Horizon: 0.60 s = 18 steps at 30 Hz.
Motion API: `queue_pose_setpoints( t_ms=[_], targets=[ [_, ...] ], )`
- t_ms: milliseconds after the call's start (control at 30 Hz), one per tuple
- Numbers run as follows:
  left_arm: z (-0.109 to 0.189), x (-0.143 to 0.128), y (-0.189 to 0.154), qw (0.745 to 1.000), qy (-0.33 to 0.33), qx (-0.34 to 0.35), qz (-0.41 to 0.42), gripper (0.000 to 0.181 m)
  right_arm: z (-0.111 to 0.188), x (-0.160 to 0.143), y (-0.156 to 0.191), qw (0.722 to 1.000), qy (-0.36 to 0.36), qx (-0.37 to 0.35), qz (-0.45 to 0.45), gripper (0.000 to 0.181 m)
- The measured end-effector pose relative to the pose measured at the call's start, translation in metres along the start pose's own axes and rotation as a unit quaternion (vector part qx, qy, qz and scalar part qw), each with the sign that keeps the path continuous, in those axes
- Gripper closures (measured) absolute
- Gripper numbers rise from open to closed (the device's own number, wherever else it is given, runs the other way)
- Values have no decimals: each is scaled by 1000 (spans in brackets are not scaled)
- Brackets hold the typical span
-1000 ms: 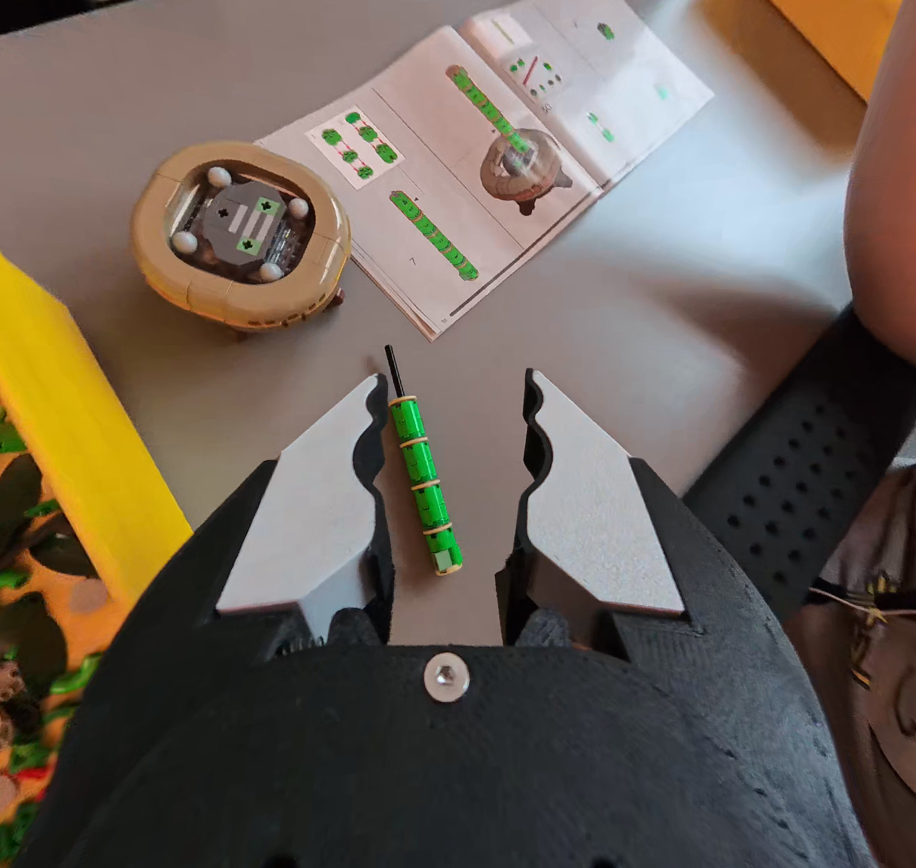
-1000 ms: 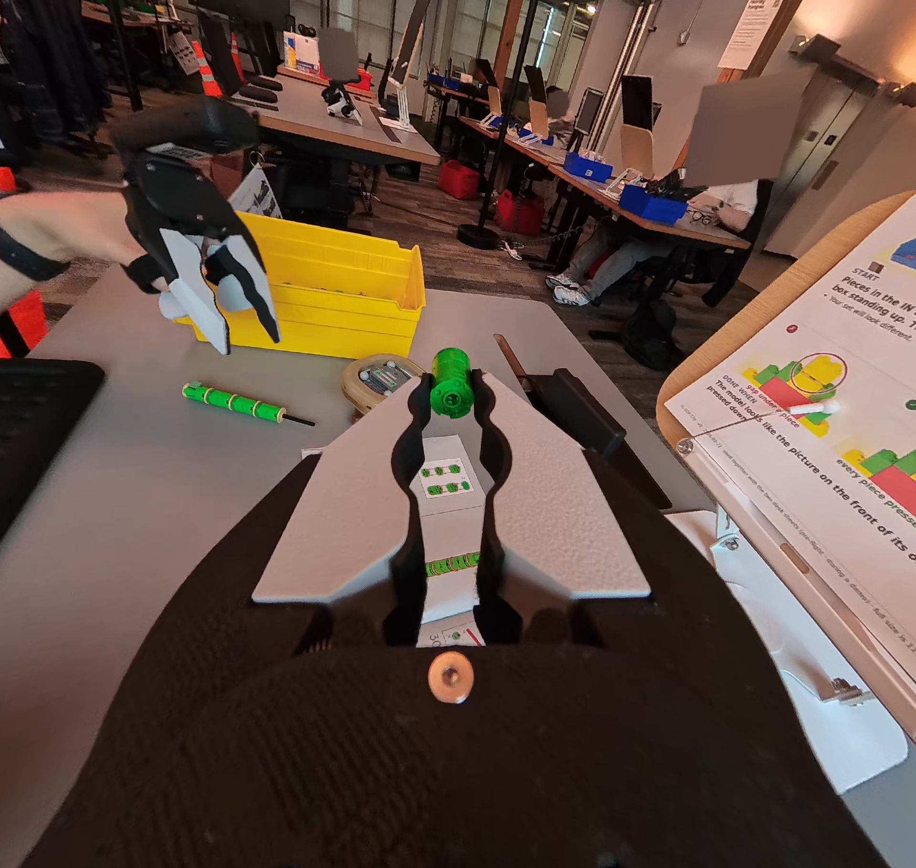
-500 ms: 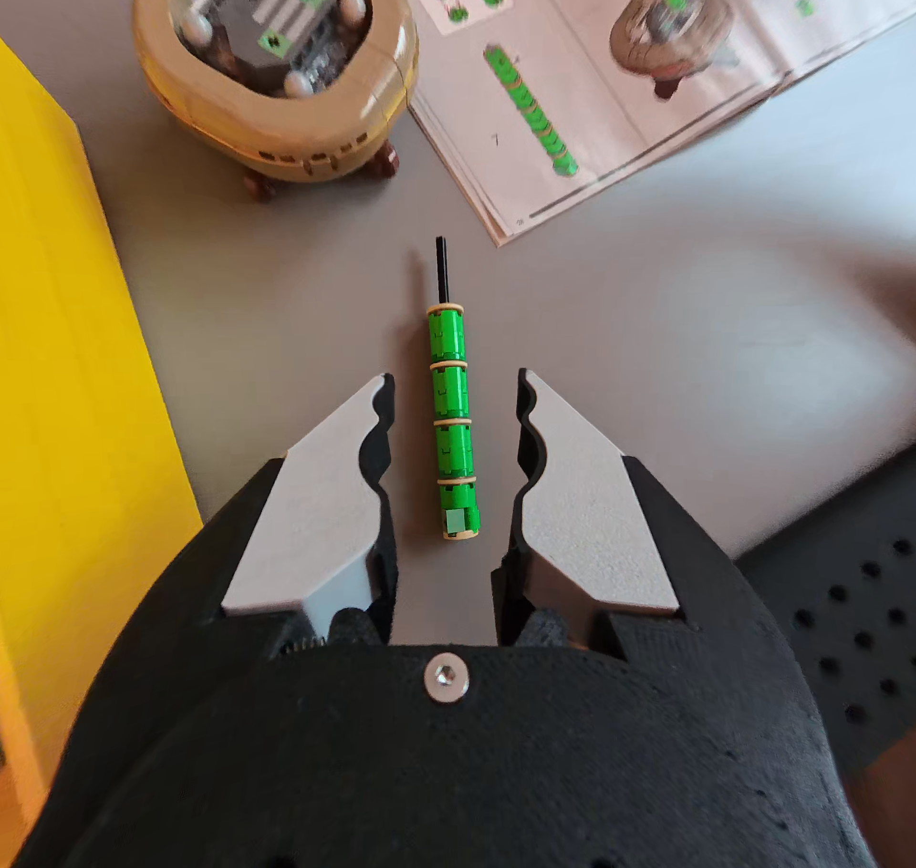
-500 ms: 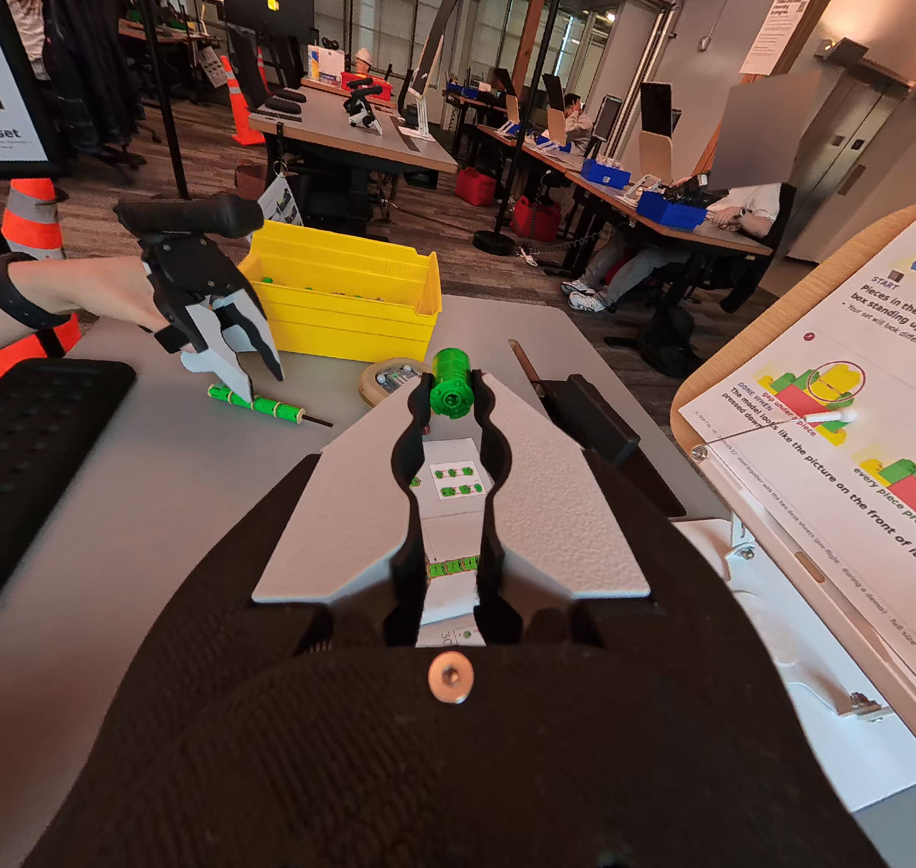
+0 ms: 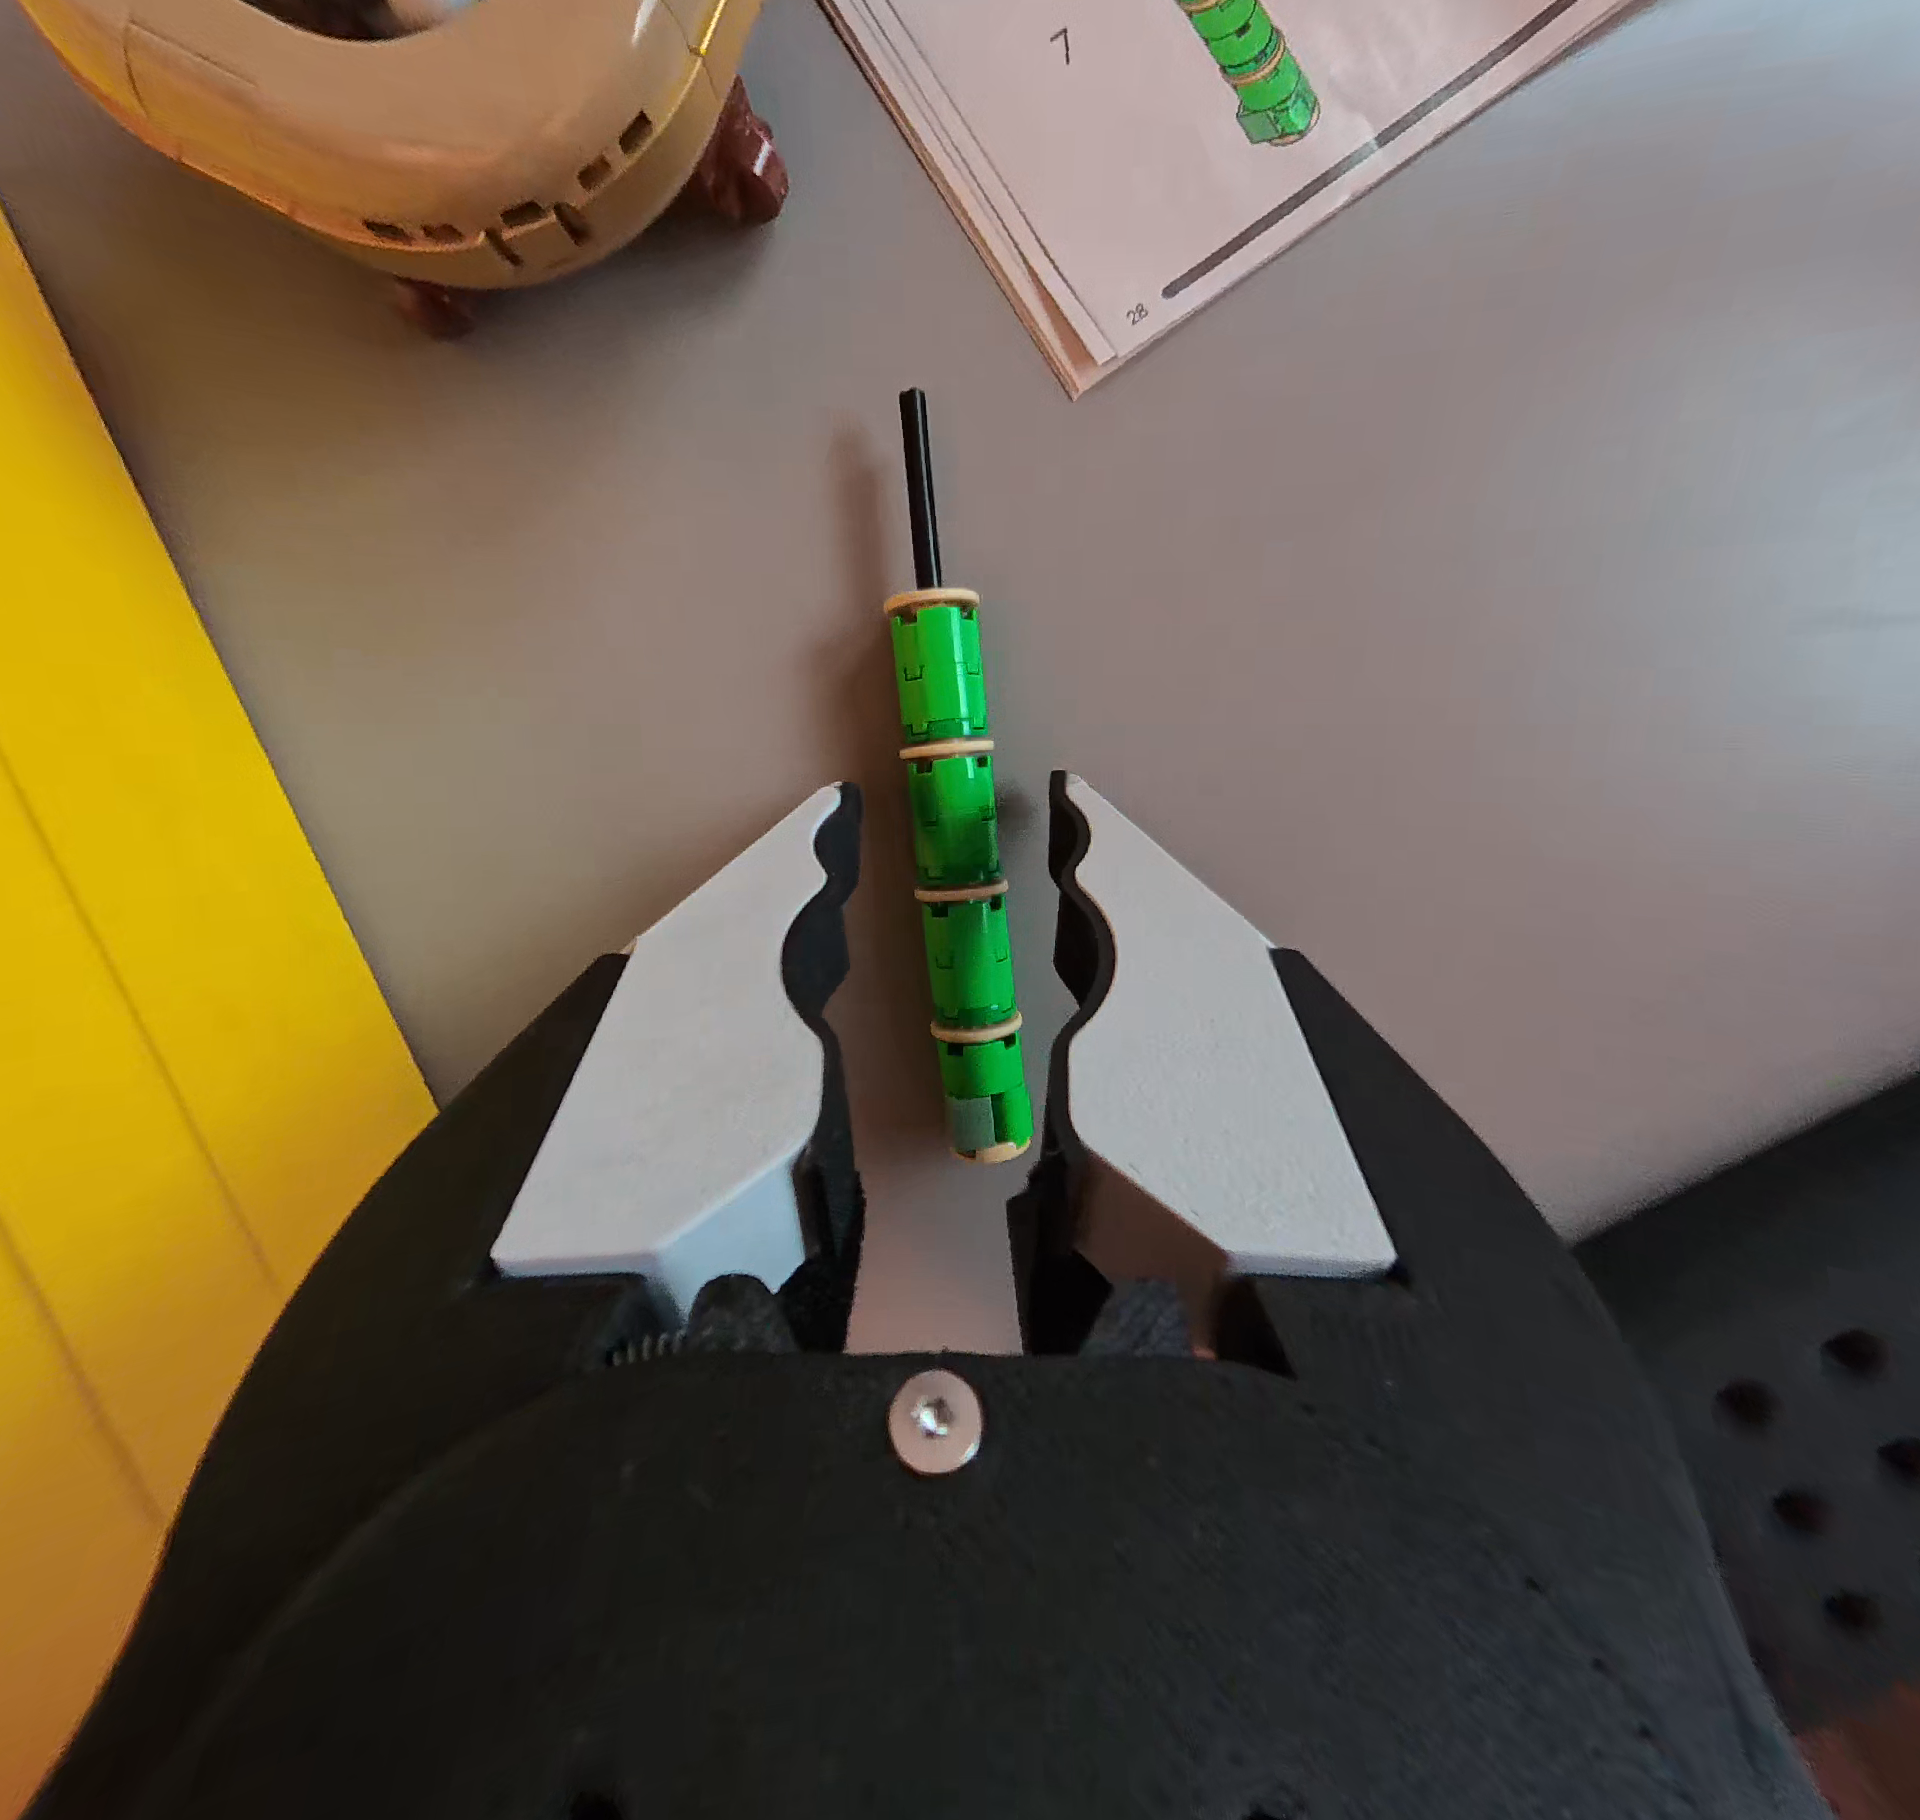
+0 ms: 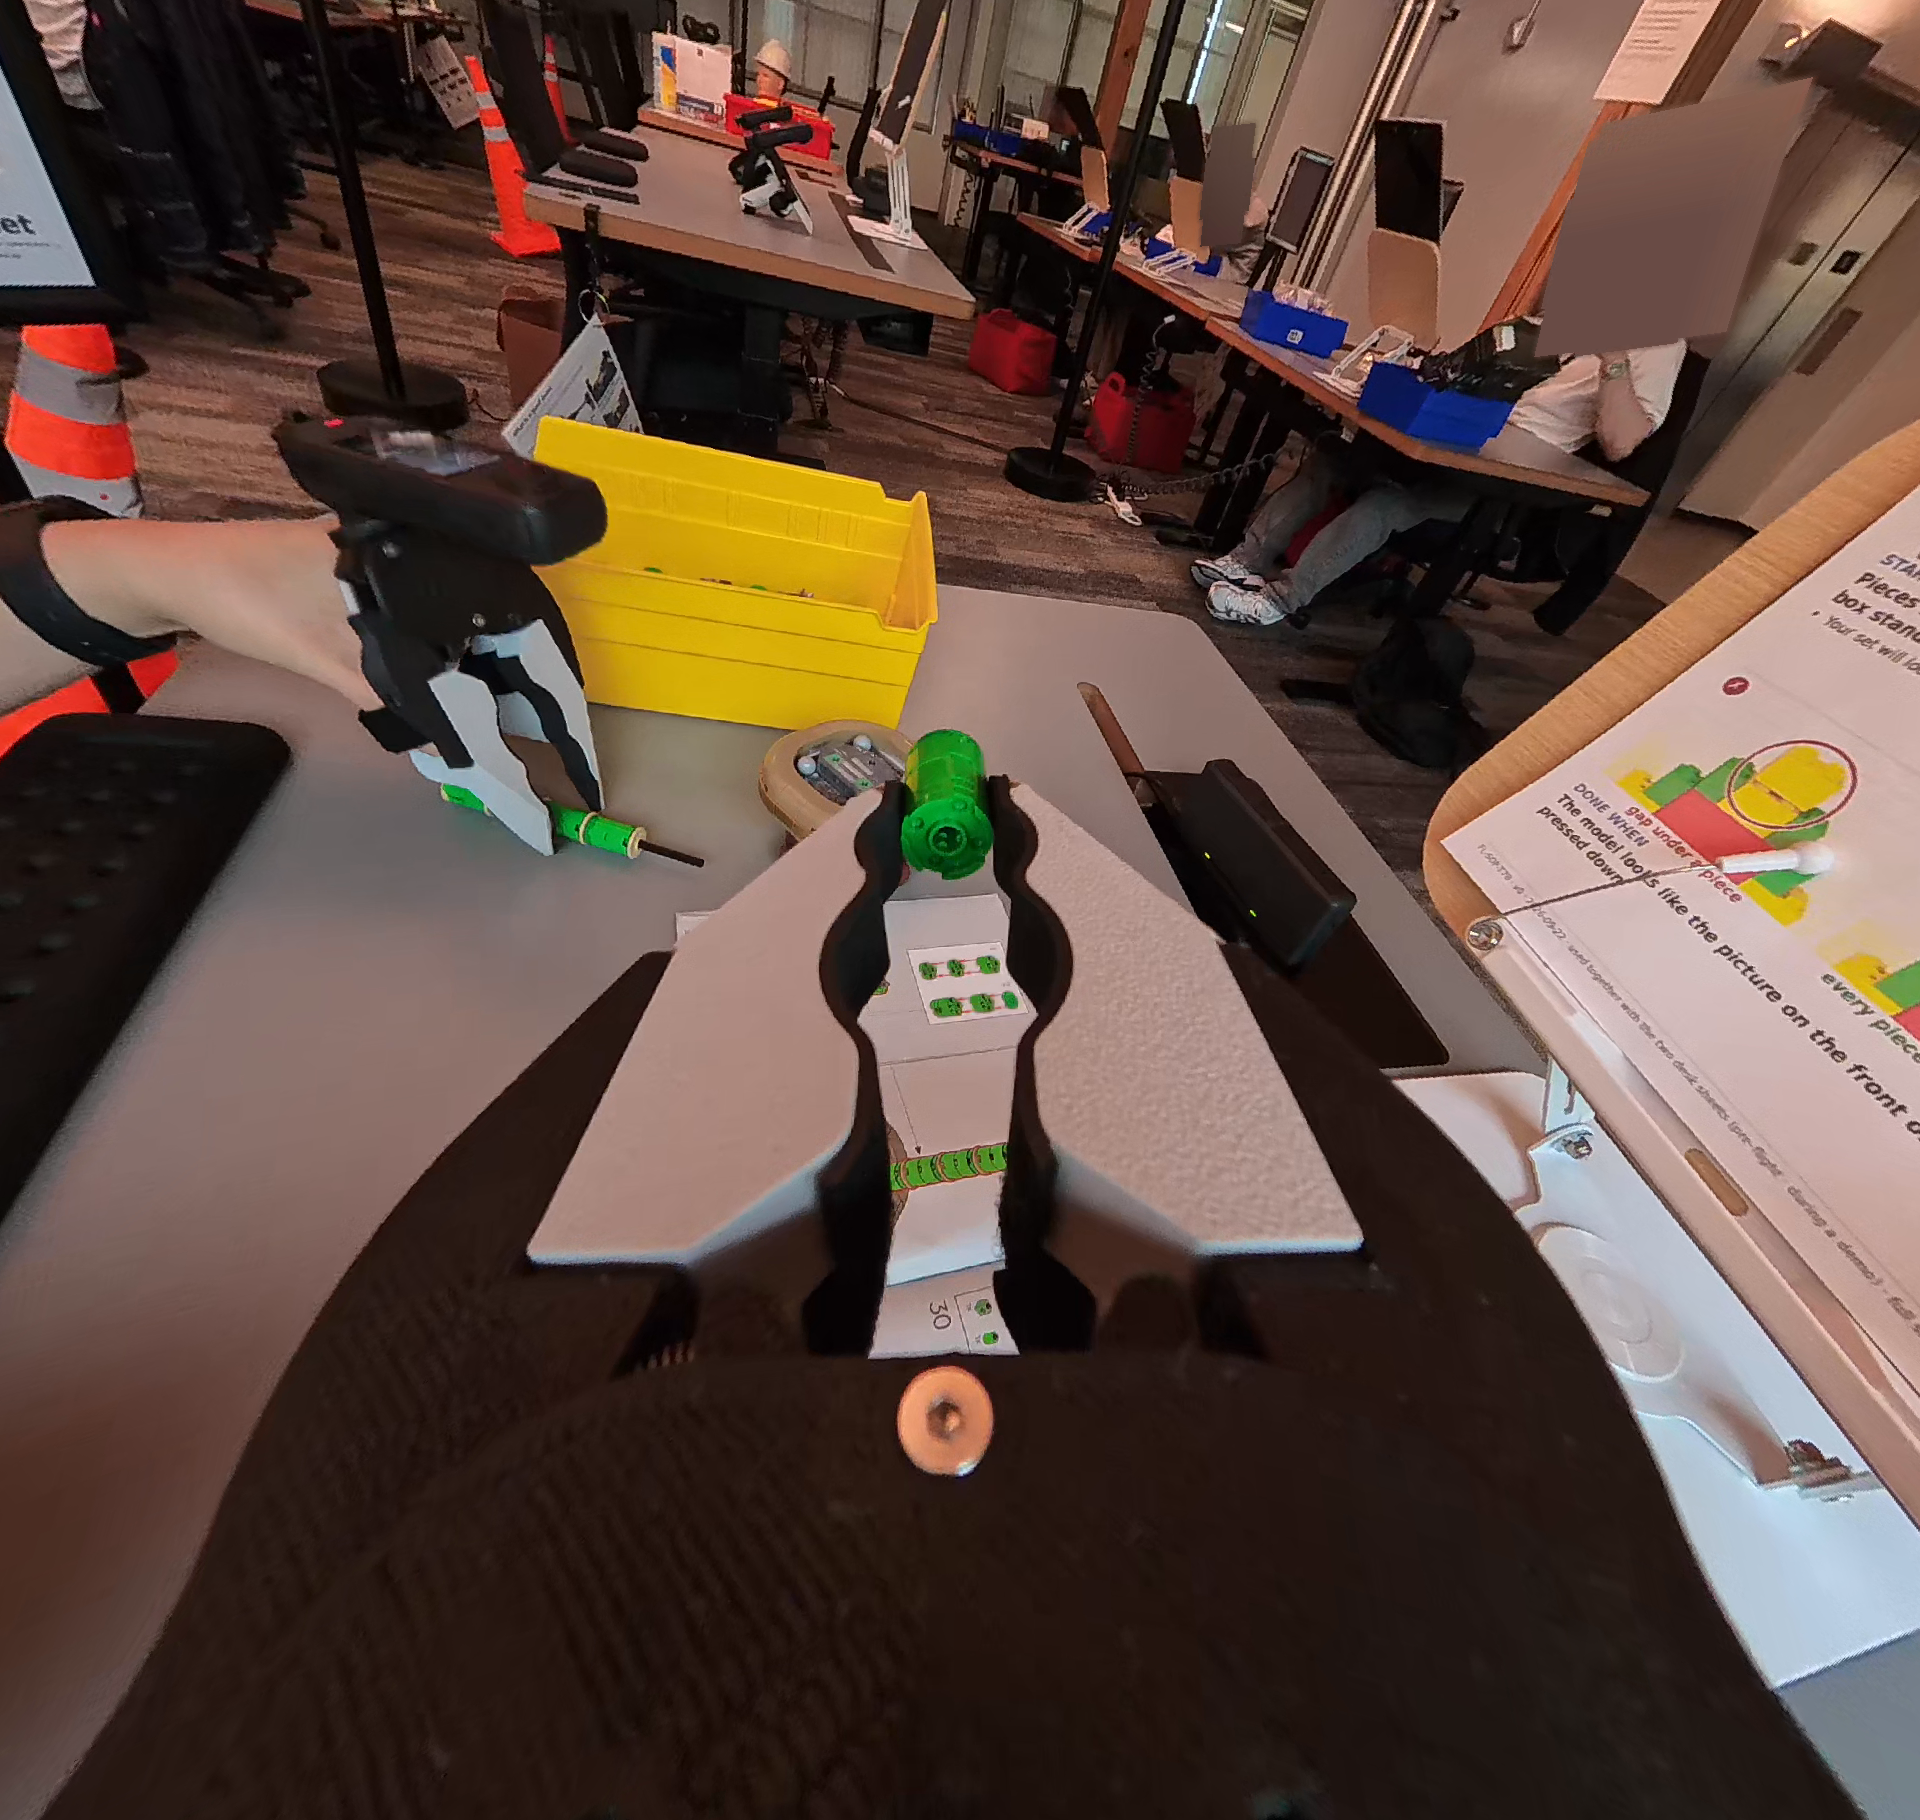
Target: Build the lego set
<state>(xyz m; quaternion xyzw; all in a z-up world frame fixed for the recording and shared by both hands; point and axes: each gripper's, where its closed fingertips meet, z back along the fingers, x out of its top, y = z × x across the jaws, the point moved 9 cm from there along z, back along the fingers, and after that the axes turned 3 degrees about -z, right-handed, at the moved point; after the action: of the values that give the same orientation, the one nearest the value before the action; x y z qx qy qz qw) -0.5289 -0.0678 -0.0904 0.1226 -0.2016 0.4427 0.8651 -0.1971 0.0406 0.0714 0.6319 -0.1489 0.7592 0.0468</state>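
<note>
In the left wrist view, the green rod [image 5: 961, 877] is seen lying on the grey table [image 5: 1455, 627], between the parted fingers of the left gripper [image 5: 954, 804] without touching them; the tan model [image 5: 436, 108] and booklet [image 5: 1299, 87] lie beyond the rod

In the right wrist view, a green cylinder [image 6: 943, 802] is pinched by the right gripper [image 6: 945, 809], raised to the right of the rod; a yellow bin [image 6: 727, 586] is shown behind it

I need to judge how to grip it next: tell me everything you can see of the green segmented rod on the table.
The green segmented rod lies flat on the grey table, looking like glossy plastic: four green cylinder sections parted by thin tan rings, a tan end cap, and a thin black axle sticking out the far end. It sits between the open fingers of the left gripper, apparently untouched by either.
</note>
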Motion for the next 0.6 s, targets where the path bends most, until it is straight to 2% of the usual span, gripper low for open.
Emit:
queue_pose_setpoints(
  t_ms=[600],
  targets=[
    [-2, 1, -1, 999, 36, 5, -2, 152, 0, -1, -2, 1000, 5, -2, -3, 165]
  ],
)
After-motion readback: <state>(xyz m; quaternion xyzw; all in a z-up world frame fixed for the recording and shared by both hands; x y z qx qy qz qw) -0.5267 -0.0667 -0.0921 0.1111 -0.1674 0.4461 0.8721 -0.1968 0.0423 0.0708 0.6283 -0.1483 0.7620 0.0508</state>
